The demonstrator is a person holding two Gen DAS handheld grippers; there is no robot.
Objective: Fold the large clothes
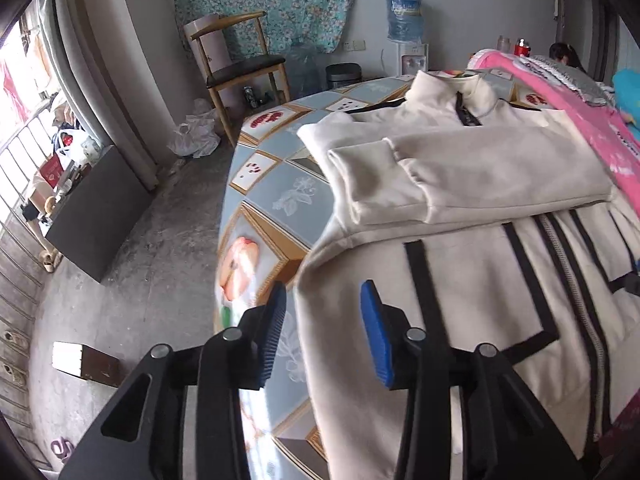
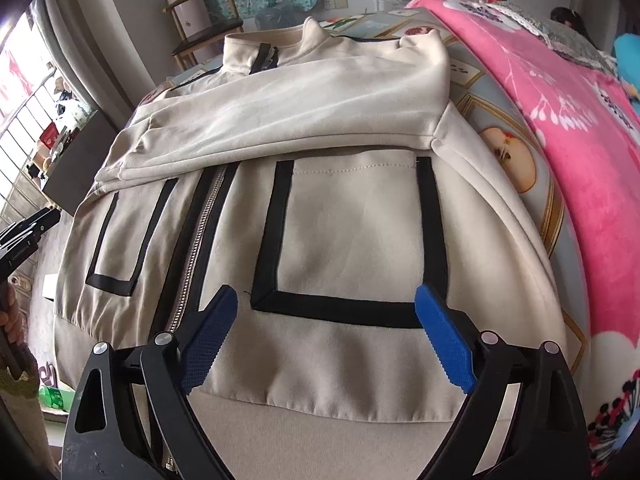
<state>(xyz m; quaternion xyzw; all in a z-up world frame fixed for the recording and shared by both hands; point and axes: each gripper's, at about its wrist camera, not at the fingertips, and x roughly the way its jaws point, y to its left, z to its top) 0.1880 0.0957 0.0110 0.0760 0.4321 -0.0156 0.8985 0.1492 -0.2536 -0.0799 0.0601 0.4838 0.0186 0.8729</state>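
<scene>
Blue ribbed pads line both tools. The left gripper (image 1: 323, 334) hangs with its jaws parted and nothing between them, over the left side edge of the cream jacket (image 1: 460, 280), where the cloth meets the patterned tablecloth (image 1: 276, 196) of the counter. The right gripper (image 2: 326, 338) stands spread wide and empty above the jacket's lower hem, its pads either side of a black-trimmed pocket (image 2: 352, 240). The jacket lies front up across the counter, zip (image 2: 200, 236) closed, both sleeves (image 2: 288, 120) folded across the chest, collar toward the far edge. A pink blanket (image 2: 580, 128) is heaped along the counter's right edge, just beside the jacket. Beyond the far edge stand a wooden chair (image 1: 240, 68) and a water dispenser (image 1: 406, 32); a dark cabinet (image 1: 96, 216) sits on the floor to the left.
</scene>
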